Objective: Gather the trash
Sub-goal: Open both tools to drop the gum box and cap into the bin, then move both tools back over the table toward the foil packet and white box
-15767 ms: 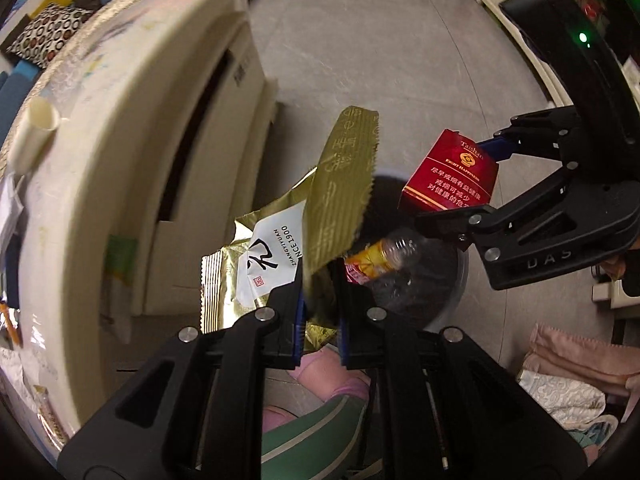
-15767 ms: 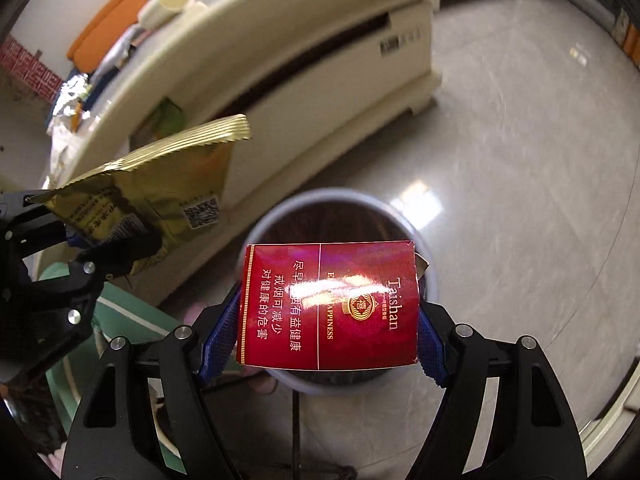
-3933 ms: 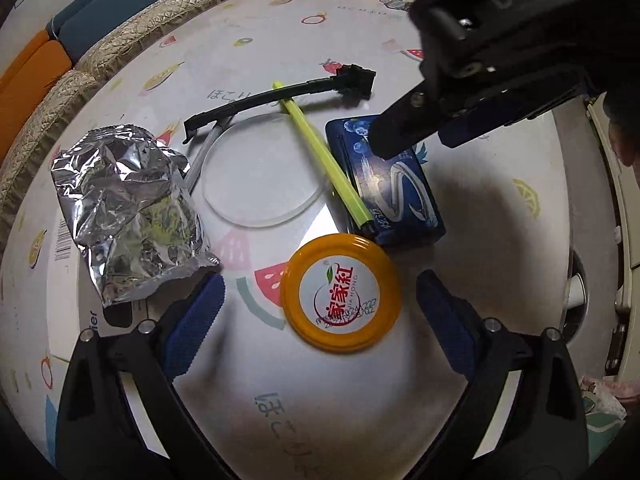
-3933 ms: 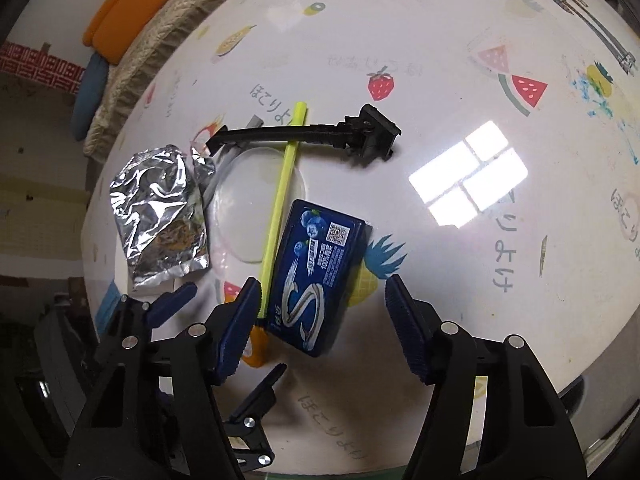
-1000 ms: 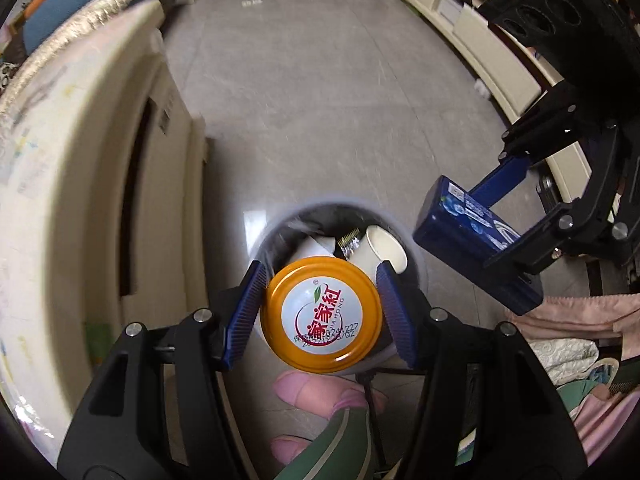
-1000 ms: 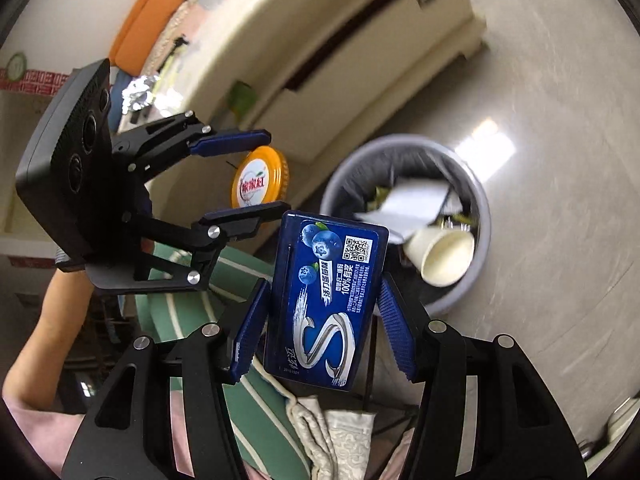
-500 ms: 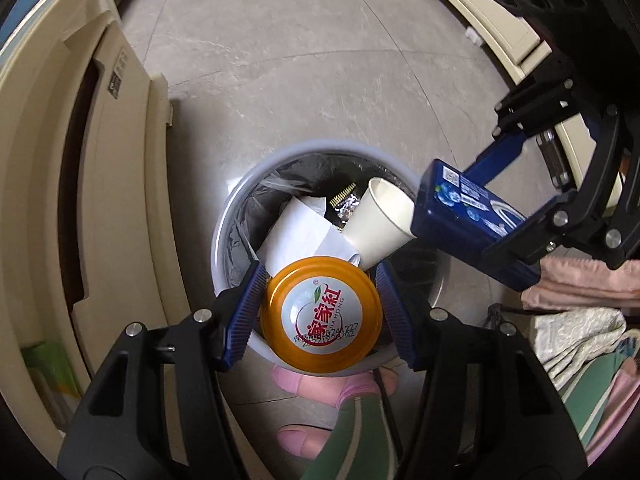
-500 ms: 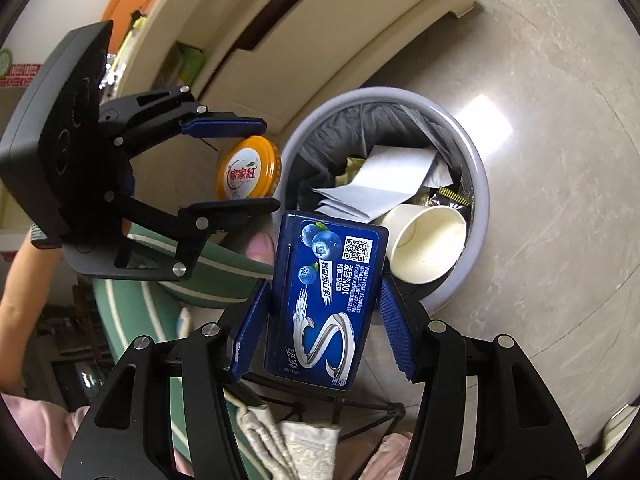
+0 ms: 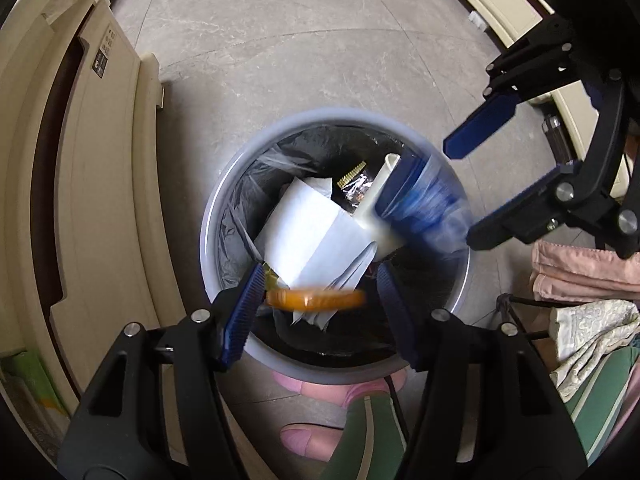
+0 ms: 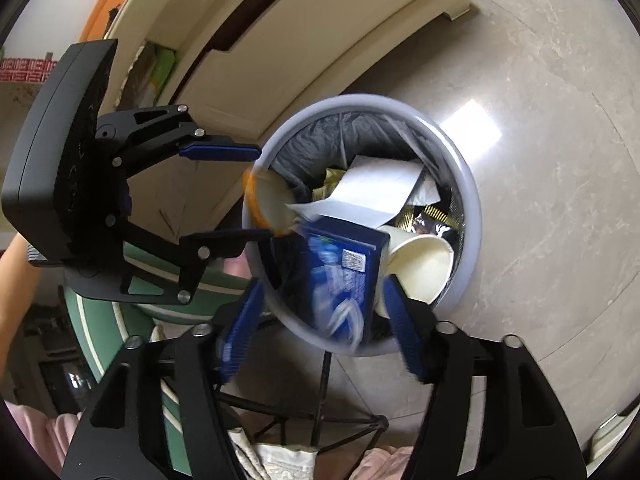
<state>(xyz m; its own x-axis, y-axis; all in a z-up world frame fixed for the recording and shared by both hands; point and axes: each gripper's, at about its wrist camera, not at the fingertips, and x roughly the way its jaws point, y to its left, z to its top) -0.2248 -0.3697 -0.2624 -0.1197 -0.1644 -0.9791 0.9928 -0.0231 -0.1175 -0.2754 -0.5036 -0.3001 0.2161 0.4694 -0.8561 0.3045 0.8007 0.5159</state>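
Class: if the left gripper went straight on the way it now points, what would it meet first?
Probably the blurred orange round lid falling between its open fingers, then the white paper in the grey bin; depth is unclear.

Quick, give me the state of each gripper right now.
Left gripper: open, holding nothing; the blurred orange lid is between its fingers, dropping toward the trash bin.
Right gripper: open, holding nothing; the blurred blue box is falling into the bin.

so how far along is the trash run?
Done: the bin already holds white paper, a paper cup and wrappers. In hand: nothing. The left hand-held gripper and right hand-held gripper are open, with the orange lid and blue box blurred, dropping over the bin. What's left can't be judged: the tabletop isn't in view.
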